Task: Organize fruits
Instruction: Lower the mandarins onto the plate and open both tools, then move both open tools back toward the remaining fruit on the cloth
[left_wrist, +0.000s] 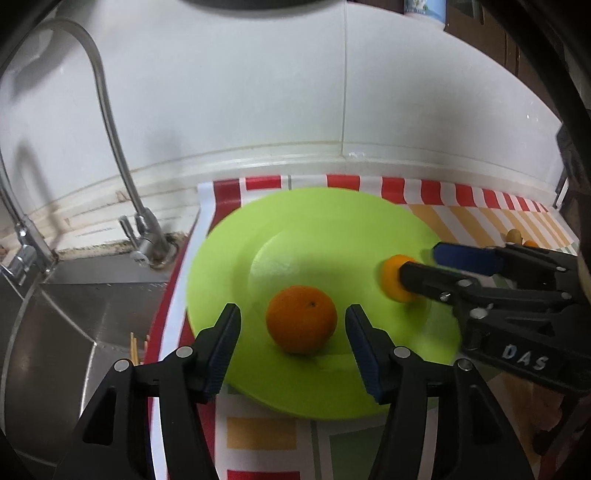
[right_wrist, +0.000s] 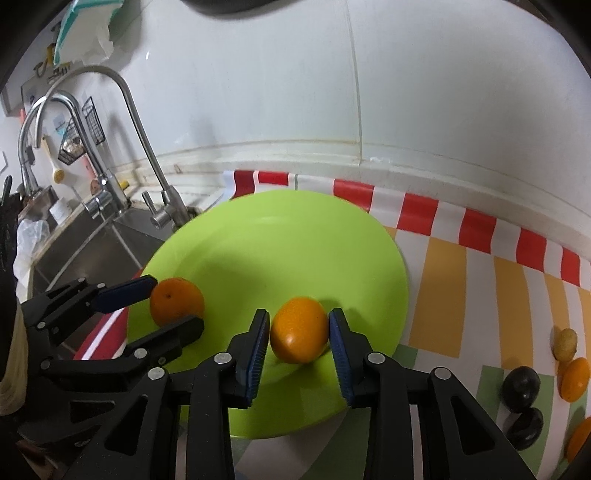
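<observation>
A lime green plate (left_wrist: 295, 229) (right_wrist: 280, 240) lies on a striped mat. One orange (left_wrist: 301, 319) rests on the plate between the fingers of my left gripper (left_wrist: 293, 328), which is open with gaps on both sides; it also shows in the right wrist view (right_wrist: 176, 301). A second orange (right_wrist: 299, 329) (left_wrist: 391, 277) sits on the plate's near part between the pads of my right gripper (right_wrist: 298, 332). The right pads stand right against it, and I cannot tell if they press it. More fruit lies at the right: a small yellow one (right_wrist: 564, 344), an orange one (right_wrist: 573, 378), two dark ones (right_wrist: 520, 387).
A steel sink (left_wrist: 74, 306) with a curved faucet (left_wrist: 110, 122) is left of the mat. A white tiled wall (left_wrist: 258, 92) runs behind the plate. The striped mat (right_wrist: 461, 295) stretches to the right. Wire baskets (right_wrist: 77, 136) hang on the far left wall.
</observation>
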